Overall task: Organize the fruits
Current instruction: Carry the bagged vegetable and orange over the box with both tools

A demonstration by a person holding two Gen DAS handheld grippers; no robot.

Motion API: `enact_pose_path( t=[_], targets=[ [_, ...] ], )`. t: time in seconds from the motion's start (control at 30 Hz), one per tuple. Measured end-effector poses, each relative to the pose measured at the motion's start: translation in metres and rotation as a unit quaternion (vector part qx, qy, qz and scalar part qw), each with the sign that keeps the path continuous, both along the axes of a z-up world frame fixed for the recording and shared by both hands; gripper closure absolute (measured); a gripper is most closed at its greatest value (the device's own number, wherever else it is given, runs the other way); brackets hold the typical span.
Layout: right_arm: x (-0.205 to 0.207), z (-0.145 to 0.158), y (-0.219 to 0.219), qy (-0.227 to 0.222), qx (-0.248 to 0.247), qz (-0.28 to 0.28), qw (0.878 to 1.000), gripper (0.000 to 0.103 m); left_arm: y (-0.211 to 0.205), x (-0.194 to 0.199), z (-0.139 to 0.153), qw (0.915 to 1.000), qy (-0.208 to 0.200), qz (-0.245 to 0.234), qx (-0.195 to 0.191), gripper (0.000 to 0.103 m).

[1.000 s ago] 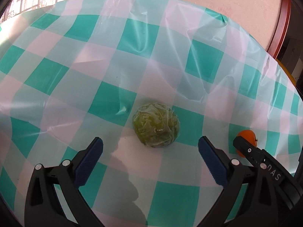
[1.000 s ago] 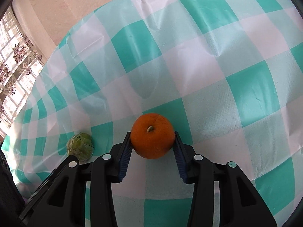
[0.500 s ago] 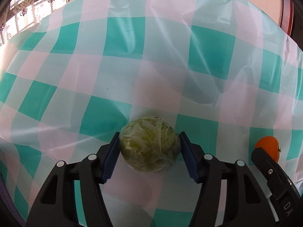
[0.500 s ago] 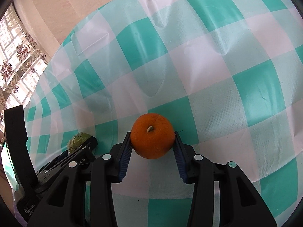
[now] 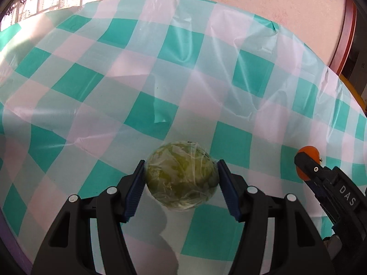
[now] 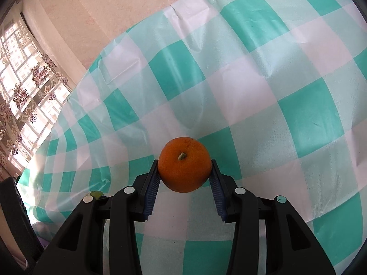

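A round green fruit wrapped in clear film (image 5: 181,175) sits between the blue pads of my left gripper (image 5: 181,178), which is shut on it and holds it just above the checked cloth, its shadow below. My right gripper (image 6: 184,175) is shut on an orange (image 6: 184,164), stem toward the camera, also off the cloth. In the left wrist view the right gripper's black fingers (image 5: 307,165) and a slice of the orange (image 5: 308,151) show at the right edge. In the right wrist view a sliver of the green fruit (image 6: 96,193) peeks out at lower left.
A teal and white checked plastic tablecloth (image 5: 160,68) covers the round table, creased in places. A pink wall (image 5: 252,0) stands behind it, a window with patterned curtains (image 6: 25,84) to the left, and a red door frame (image 5: 346,34) at the far right.
My left gripper moved in on the green fruit, closed on it and lifted it while the view pulled back. The right gripper kept the orange and tilted slightly.
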State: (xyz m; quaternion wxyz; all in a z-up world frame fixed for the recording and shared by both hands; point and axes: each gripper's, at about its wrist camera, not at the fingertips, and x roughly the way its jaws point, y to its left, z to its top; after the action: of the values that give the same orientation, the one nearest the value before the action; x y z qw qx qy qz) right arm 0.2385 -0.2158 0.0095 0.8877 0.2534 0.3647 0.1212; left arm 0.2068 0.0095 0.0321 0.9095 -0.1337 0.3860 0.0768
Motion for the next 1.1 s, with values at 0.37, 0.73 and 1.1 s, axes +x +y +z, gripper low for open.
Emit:
enact_pose_path(
  t=[0.37,0.73,1.1],
  targets=[
    [-0.082,0.003,-0.01,-0.012,0.027,-0.02,0.999,0.06,-0.011,-0.098,-0.005,0.9998,-0.012,-0.016,0.001,0.042],
    [-0.157,0.002,-0.006,-0.014,0.017,-0.014,1.0,0.06,0.008,-0.162,-0.006,0.9996,-0.025,-0.015,-0.006,0.041],
    [-0.195,0.004,0.011,-0.021,0.003,0.019,1.0,0.06,0.001,-0.208,-0.004,0.9982,-0.035,-0.045,0.017,0.041]
  ],
)
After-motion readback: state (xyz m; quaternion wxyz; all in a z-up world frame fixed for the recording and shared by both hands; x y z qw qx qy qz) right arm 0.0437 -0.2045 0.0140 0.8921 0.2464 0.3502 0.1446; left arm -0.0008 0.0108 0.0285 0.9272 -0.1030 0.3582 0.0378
